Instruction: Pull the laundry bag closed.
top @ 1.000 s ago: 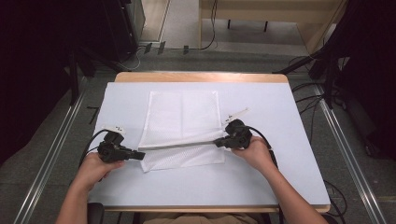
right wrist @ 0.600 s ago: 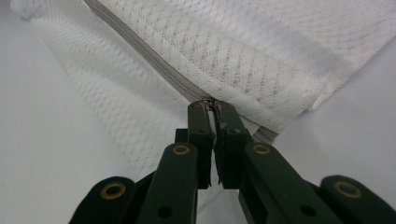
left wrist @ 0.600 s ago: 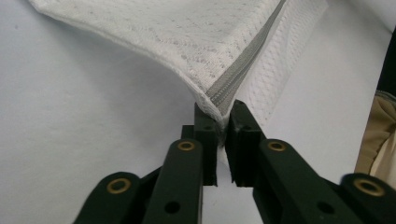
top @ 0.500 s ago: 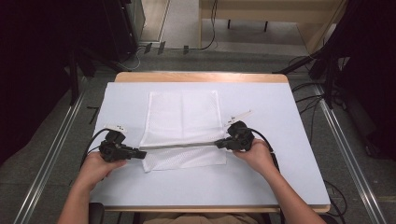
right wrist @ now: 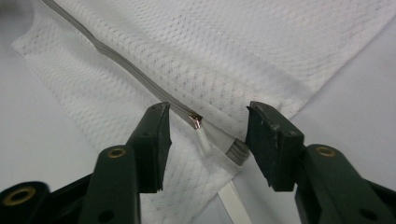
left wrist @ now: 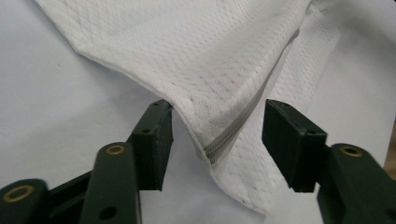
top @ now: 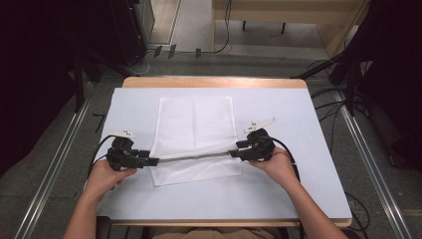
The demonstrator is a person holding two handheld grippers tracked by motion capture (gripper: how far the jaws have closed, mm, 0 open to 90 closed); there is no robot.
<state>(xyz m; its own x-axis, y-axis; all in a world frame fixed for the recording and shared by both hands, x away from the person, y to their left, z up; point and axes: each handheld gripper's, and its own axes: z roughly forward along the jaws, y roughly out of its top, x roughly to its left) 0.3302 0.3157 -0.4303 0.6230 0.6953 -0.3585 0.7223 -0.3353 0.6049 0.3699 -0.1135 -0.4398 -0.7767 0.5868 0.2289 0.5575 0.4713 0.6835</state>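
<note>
There are two tongs: the left tongs [top: 152, 161] and the right tongs [top: 234, 153], each with two black jaws standing apart. Between them lies one white mesh bag [top: 195, 124], bearing one grey zipper [top: 194, 157] that runs from one pair to the other. Two hands hold them, a left hand [top: 103, 177] and a right hand [top: 279, 167]. One surface [top: 298, 149] lies under both.

both tongs [top: 149, 162] opened, mesh bag [top: 195, 139] released
</note>
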